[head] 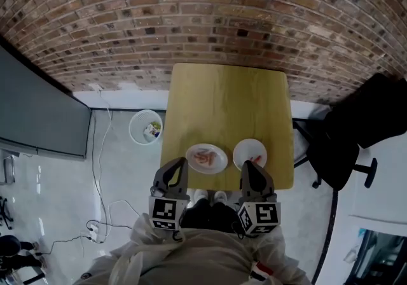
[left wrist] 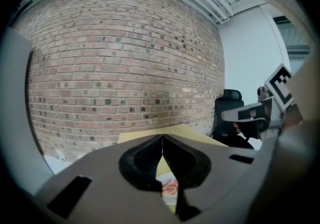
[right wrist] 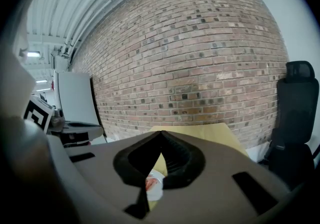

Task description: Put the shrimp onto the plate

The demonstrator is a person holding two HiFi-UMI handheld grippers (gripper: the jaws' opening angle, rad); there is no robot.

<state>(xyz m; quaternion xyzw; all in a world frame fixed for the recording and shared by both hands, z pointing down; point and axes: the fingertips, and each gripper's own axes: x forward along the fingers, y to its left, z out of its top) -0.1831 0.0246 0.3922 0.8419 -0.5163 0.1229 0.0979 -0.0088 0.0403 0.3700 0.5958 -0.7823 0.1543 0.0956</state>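
Left gripper [head: 180,161] and right gripper [head: 248,165], jaws together, empty; shrimp [head: 203,158] lengthwise side to side on left plate [head: 220,163].

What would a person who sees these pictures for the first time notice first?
A yellow table stands against a brick wall. Near its front edge, the left plate holds pink shrimp beside the right plate. The left claw and the right claw, both shut and empty, hang at that edge.

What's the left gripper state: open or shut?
Shut. On the left gripper the jaws meet at the tips, with nothing between them.
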